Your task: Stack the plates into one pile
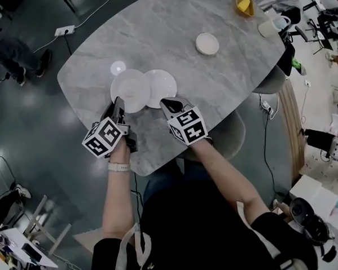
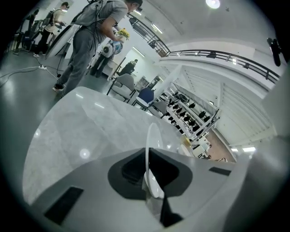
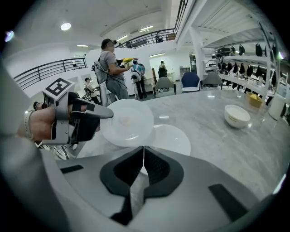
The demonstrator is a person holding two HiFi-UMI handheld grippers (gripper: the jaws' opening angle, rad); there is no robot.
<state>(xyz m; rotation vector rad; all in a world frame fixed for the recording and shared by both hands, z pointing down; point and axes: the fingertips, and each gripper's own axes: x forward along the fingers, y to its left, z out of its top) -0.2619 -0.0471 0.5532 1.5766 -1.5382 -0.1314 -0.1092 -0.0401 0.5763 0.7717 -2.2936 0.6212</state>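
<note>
Both clamped now: left fingers (image 1: 118, 105) pinch the left plate (image 1: 130, 89) by its near rim, right fingers (image 1: 170, 105) pinch the right plate (image 1: 163, 84). Left plate overlaps it from frame-left, mid-table (image 1: 211, 84).

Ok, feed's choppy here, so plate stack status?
Left gripper shut on left plate, overlapping right plate. Right gripper shut, empty. Bowl well aside.

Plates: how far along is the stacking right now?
Done: no pile yet. In hand: the left gripper is shut on the rim of the left plate, whose edge overlaps the right plate lying on the table. The right gripper is shut and empty beside that plate. Left: bring the held plate squarely over the other and release it.
</note>
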